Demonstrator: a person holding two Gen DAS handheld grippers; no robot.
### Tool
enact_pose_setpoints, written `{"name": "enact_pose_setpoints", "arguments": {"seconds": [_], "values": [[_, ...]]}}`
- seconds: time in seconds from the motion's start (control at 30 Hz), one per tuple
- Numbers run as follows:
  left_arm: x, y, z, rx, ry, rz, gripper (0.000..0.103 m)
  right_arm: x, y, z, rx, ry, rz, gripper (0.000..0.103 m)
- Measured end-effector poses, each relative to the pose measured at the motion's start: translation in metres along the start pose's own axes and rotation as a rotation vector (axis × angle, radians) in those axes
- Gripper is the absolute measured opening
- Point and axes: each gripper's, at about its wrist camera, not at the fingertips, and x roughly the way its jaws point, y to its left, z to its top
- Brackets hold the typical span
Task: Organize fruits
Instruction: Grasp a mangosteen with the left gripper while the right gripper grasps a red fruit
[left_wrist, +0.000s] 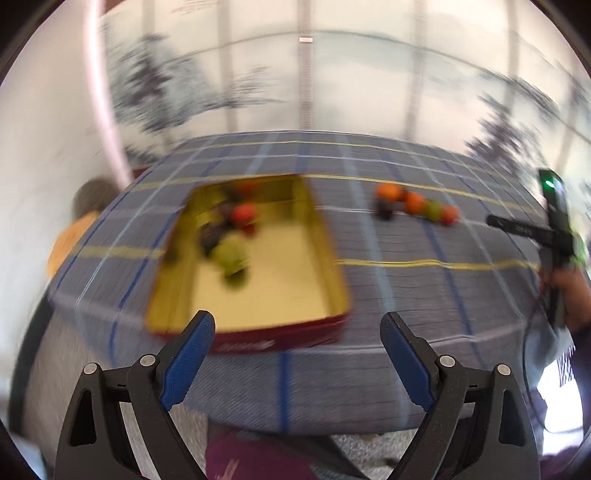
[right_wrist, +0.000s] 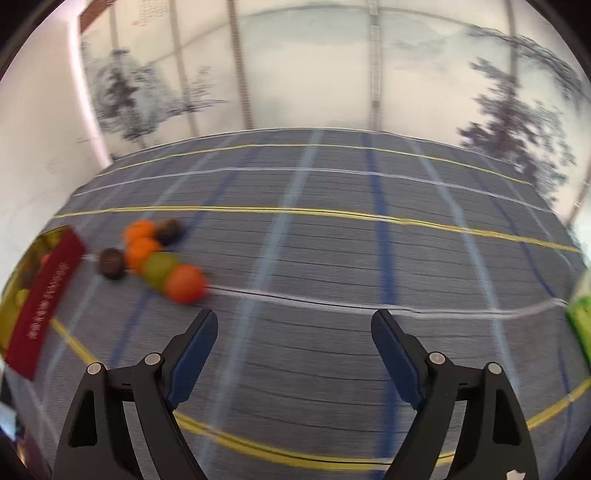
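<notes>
A red tin with a gold inside (left_wrist: 306, 336) stands on the blue plaid tablecloth (left_wrist: 406, 295). In it lie a green fruit (left_wrist: 231, 254), a red-orange fruit (left_wrist: 243, 215) and dark fruits. To its right, a row of loose fruits (left_wrist: 415, 204) lies on the cloth. In the right wrist view the row shows as orange fruits (right_wrist: 140, 245), a green one (right_wrist: 159, 268), a red-orange one (right_wrist: 185, 283) and two dark ones (right_wrist: 110, 263); the tin's red wall (right_wrist: 44, 299) is at the left edge. My left gripper (left_wrist: 297, 325) is open and empty before the tin. My right gripper (right_wrist: 294, 321) is open and empty, right of the row.
The table's near edge runs just ahead of the left gripper. The right hand-held gripper (left_wrist: 554, 236) shows at the right edge of the left wrist view. A green object (right_wrist: 580, 317) sits at the right edge of the right wrist view. A painted wall stands behind the table.
</notes>
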Motion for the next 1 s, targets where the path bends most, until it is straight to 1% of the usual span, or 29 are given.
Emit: {"name": "enact_pose_setpoints", "arguments": {"seconds": [0.07,0.13,0.17,0.23,0.27,0.3,0.33,0.37,0.4,0.47,0.5,0.57,0.6,0.63,0.67,0.7,0.73,0.77,0.8,0.9,0.97,1.0], "values": [[0.006,-0.022,0.016,0.069,0.006,0.000,0.091,-0.002,-0.019,-0.003,0.024,0.001,-0.036,0.084],[0.016,-0.038,0.030,0.131,0.035,-0.032,0.091,-0.005,-0.040,-0.008,0.055,-0.006,-0.037,0.084],[0.026,-0.048,0.042,0.165,0.058,-0.056,0.091,-0.004,-0.047,-0.010,0.078,-0.007,-0.024,0.087],[0.037,-0.057,0.060,0.191,0.058,-0.075,0.091,-0.002,-0.060,-0.010,0.138,-0.004,0.030,0.088],[0.045,-0.063,0.071,0.217,0.055,-0.104,0.091,-0.003,-0.065,-0.010,0.160,-0.011,0.050,0.089],[0.056,-0.069,0.083,0.248,0.071,-0.124,0.091,-0.003,-0.068,-0.010,0.178,-0.014,0.066,0.089],[0.069,-0.076,0.094,0.269,0.103,-0.137,0.091,-0.002,-0.071,-0.010,0.193,-0.017,0.081,0.089],[0.082,-0.083,0.105,0.288,0.143,-0.168,0.091,-0.003,-0.072,-0.013,0.198,-0.020,0.090,0.090],[0.094,-0.089,0.115,0.304,0.161,-0.197,0.091,-0.003,-0.073,-0.012,0.205,-0.024,0.105,0.090],[0.111,-0.096,0.128,0.321,0.156,-0.221,0.091,-0.004,-0.073,-0.012,0.211,-0.034,0.120,0.092],[0.123,-0.100,0.135,0.334,0.162,-0.221,0.091,-0.005,-0.073,-0.012,0.213,-0.037,0.126,0.093],[0.145,-0.104,0.146,0.341,0.182,-0.184,0.090,-0.006,-0.073,-0.013,0.214,-0.042,0.141,0.093],[0.159,-0.106,0.151,0.338,0.199,-0.197,0.089,-0.006,-0.073,-0.013,0.215,-0.043,0.147,0.093],[0.169,-0.107,0.153,0.331,0.218,-0.207,0.085,-0.006,-0.073,-0.013,0.216,-0.043,0.156,0.093],[0.180,-0.107,0.155,0.317,0.242,-0.197,0.080,-0.006,-0.074,-0.014,0.216,-0.043,0.164,0.094],[0.193,-0.108,0.157,0.301,0.269,-0.188,0.072,-0.007,-0.074,-0.015,0.216,-0.043,0.169,0.094],[0.201,-0.108,0.158,0.294,0.290,-0.181,0.072,-0.007,-0.073,-0.016,0.216,-0.043,0.174,0.094],[0.213,-0.108,0.159,0.286,0.306,-0.156,0.071,-0.007,-0.074,-0.016,0.215,-0.043,0.179,0.094],[0.219,-0.107,0.159,0.276,0.310,-0.147,0.071,-0.007,-0.073,-0.016,0.213,-0.044,0.185,0.094],[0.236,-0.104,0.157,0.225,0.335,-0.172,0.069,-0.007,-0.073,-0.016,0.211,-0.043,0.198,0.094],[0.241,-0.104,0.153,0.209,0.346,-0.201,0.064,-0.006,-0.072,-0.016,0.209,-0.036,0.201,0.094],[0.245,-0.105,0.150,0.203,0.361,-0.224,0.048,-0.005,-0.072,-0.016,0.207,-0.031,0.202,0.094]]}}
